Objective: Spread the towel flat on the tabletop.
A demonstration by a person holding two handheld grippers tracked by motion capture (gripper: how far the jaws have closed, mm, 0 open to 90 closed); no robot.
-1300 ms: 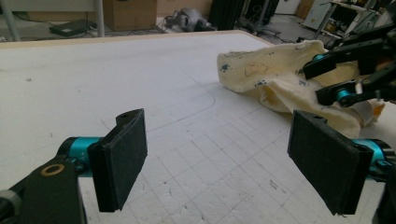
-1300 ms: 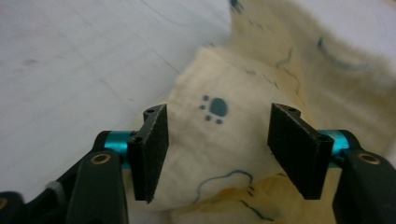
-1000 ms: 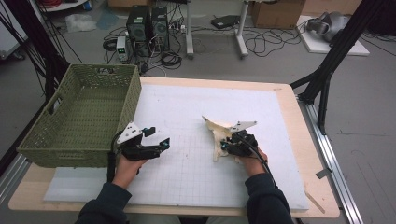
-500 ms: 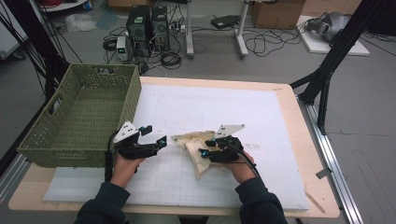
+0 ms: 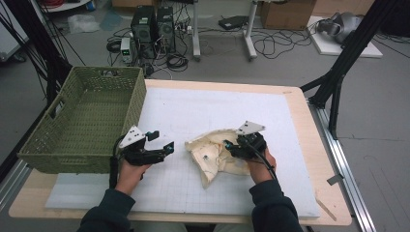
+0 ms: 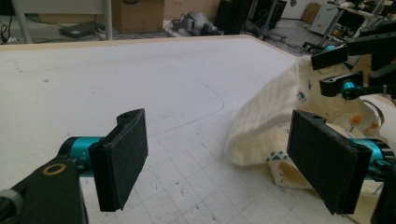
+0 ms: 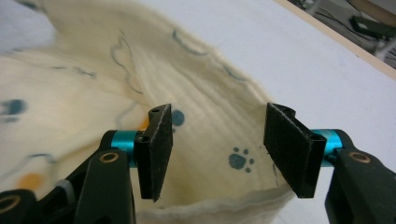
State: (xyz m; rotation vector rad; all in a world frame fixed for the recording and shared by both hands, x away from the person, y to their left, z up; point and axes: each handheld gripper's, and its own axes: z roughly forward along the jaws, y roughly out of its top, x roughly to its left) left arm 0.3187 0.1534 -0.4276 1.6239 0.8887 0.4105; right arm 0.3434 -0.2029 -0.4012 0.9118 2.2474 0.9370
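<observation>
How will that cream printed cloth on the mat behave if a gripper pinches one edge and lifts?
The cream cloth lies crumpled in soft folds, so it will probably drape and sag, not hold shape. It looks thin, likely light. Its ribbed weave should grip the pads rather than slip.

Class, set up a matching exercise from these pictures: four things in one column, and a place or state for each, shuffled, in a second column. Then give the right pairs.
Things
1. wicker basket
2. cream printed cloth
3. left tongs
4. right tongs

Places or states
A. crumpled on the white mat
B. open, jaws either side of a cloth fold
C. at the table's left edge
D. open over bare mat, beside the cloth

Pairs: 1-C, 2-A, 3-D, 4-B
</observation>
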